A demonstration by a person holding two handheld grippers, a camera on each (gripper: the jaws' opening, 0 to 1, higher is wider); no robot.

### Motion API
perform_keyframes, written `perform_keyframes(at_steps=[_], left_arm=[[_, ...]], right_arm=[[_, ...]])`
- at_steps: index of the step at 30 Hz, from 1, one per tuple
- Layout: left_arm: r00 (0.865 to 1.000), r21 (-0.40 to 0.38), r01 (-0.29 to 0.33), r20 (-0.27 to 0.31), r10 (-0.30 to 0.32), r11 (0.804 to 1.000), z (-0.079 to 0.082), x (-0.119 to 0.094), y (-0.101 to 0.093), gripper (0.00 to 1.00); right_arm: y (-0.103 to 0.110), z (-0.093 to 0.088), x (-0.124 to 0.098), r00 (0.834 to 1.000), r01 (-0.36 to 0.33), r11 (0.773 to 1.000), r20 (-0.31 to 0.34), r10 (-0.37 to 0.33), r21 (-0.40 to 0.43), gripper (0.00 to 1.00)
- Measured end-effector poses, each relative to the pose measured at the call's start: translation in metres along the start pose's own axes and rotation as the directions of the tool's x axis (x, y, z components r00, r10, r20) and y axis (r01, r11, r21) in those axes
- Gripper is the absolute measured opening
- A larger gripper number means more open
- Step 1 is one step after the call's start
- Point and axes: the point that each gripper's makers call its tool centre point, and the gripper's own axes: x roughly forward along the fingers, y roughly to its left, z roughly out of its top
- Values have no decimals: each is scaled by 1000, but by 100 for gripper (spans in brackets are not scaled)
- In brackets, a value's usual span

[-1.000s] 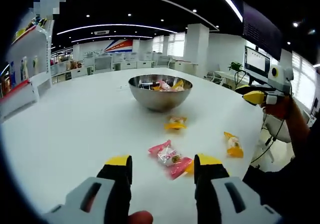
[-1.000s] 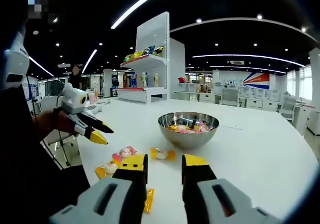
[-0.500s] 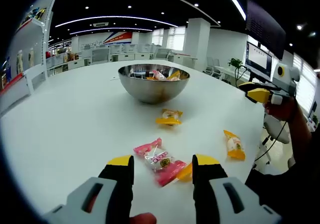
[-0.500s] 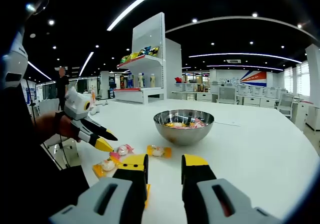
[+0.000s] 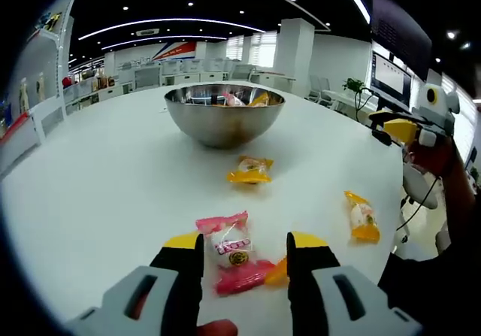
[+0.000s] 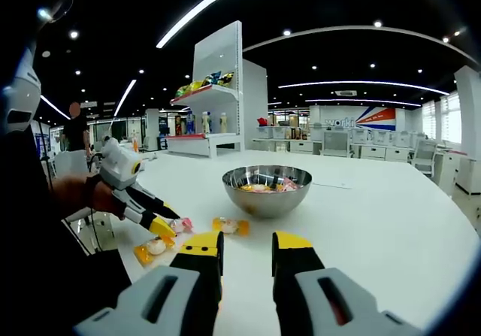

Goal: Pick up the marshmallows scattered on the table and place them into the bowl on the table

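A steel bowl (image 5: 224, 113) with several wrapped marshmallows in it stands mid-table. My left gripper (image 5: 244, 242) is open and low over the table, and a pink-wrapped marshmallow (image 5: 231, 252) lies between its jaws. An orange wrapper (image 5: 276, 273) peeks out by the right jaw. Another orange-wrapped marshmallow (image 5: 250, 170) lies in front of the bowl, and one more (image 5: 362, 217) lies to the right. In the right gripper view the bowl (image 6: 267, 188) is ahead, with a marshmallow (image 6: 229, 225) before it. The left gripper (image 6: 162, 228) dips to the sweets at the left. My right gripper (image 6: 248, 240) is open with nothing between its fingers.
The round white table (image 5: 98, 178) has its edge close on the right of the left gripper view, where a hand (image 5: 430, 158) holds the right gripper (image 5: 398, 128). A goods shelf (image 6: 214, 88) and a standing person (image 6: 75, 128) are far behind.
My left gripper has come forward and down, so the pink marshmallow now lies between its jaws. In the right gripper view the left gripper has dropped to the sweets.
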Motion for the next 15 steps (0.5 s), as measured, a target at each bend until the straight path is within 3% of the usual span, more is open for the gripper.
perform_keyframes(at_steps=[15], left_arm=[[999, 93, -40, -8, 41, 995, -3, 11, 3, 33]], right_arm=[[-2, -2, 1, 1000, 2, 1000, -1, -2, 9, 26]])
